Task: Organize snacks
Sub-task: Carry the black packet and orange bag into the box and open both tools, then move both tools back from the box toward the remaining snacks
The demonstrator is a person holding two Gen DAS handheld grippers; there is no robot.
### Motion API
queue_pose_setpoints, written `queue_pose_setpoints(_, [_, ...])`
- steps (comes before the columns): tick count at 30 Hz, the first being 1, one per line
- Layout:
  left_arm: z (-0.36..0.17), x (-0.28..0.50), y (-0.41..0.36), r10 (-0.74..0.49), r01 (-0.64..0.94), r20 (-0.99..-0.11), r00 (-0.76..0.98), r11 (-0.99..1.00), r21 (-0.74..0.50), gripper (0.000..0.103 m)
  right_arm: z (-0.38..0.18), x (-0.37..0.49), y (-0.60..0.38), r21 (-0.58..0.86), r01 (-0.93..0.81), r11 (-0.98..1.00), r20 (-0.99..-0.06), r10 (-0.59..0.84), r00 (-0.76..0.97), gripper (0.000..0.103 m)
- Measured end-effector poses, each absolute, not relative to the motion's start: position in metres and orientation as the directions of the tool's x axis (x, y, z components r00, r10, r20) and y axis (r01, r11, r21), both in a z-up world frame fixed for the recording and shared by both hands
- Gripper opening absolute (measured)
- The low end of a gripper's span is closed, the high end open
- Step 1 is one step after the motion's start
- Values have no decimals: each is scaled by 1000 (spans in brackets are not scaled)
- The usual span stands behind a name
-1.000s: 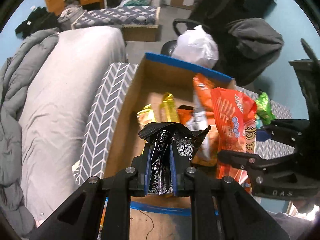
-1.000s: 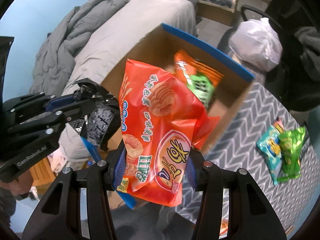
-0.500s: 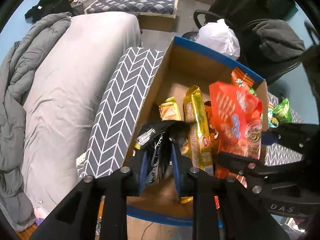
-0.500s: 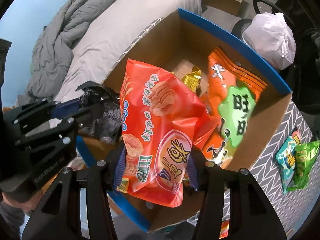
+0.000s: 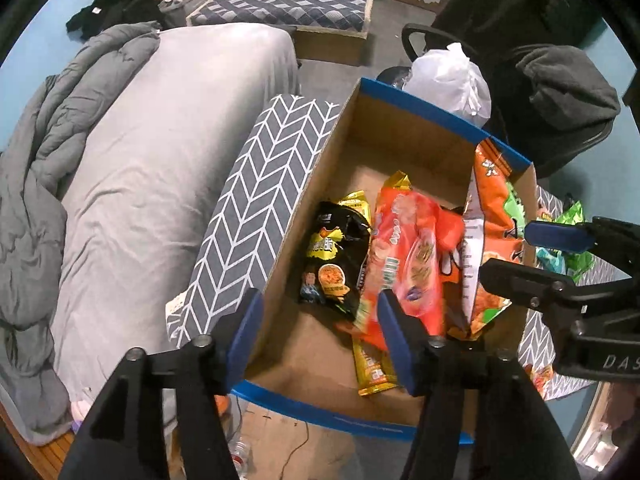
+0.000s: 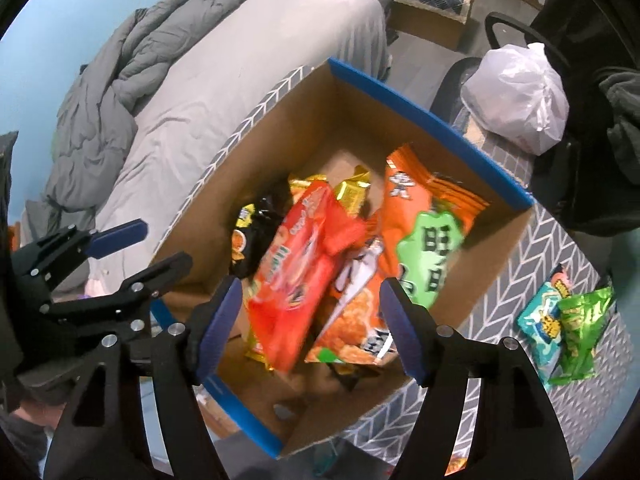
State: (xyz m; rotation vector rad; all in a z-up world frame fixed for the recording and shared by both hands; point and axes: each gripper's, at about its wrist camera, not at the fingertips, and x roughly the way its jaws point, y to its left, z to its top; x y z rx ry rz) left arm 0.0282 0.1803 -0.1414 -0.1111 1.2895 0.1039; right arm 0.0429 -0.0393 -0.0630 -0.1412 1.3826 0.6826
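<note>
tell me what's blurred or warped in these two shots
Right wrist view: the red chip bag in the cardboard box is motion-smeared, print unreadable. Left wrist view: that bag's lower end is smeared, the black bag sharp. Both: fisheye bending, dark corners.

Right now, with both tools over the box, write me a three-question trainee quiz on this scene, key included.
1. True or false: the left tool and the right tool are both open and empty.
2. Where does the black crinkled snack packet lie? A) on the grey bed B) inside the blue-rimmed cardboard box C) in a tool
3. Fill in: the green foil packet and the teal foil packet lie outside the box on the grey ______-patterned cover.

Key: 1 true; 2 B; 3 chevron
</note>
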Motion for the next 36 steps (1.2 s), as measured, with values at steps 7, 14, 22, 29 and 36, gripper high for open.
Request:
queue_pose_setpoints(7, [-126, 20, 167, -24, -176, -961, 274, 982, -75, 73, -51, 41, -66, 260, -527, 809, -936, 345, 67, 76])
queue_pose_setpoints(14, [-115, 15, 139, -74, -196, -960, 271, 972, -131, 78, -46, 43, -113, 228, -509, 830, -943, 318, 95, 76])
queue_pose_setpoints(22, [-117, 6, 93, -102, -199, -967, 233, 968, -150, 78, -53, 48, -188, 170, -471, 866, -959, 254, 122, 76])
queue_pose_setpoints(29, [-120, -11, 52, -126, -226, -971, 204, 959, -172, 78, -66, 51, -253, 139, -454, 880, -968, 218, 126, 76])
queue_pose_setpoints(36, [-131, -25, 8, -132, -273, -979, 156, 947, -172, 78, -87, 55, -298, 133, -456, 880, -973, 204, 111, 76])
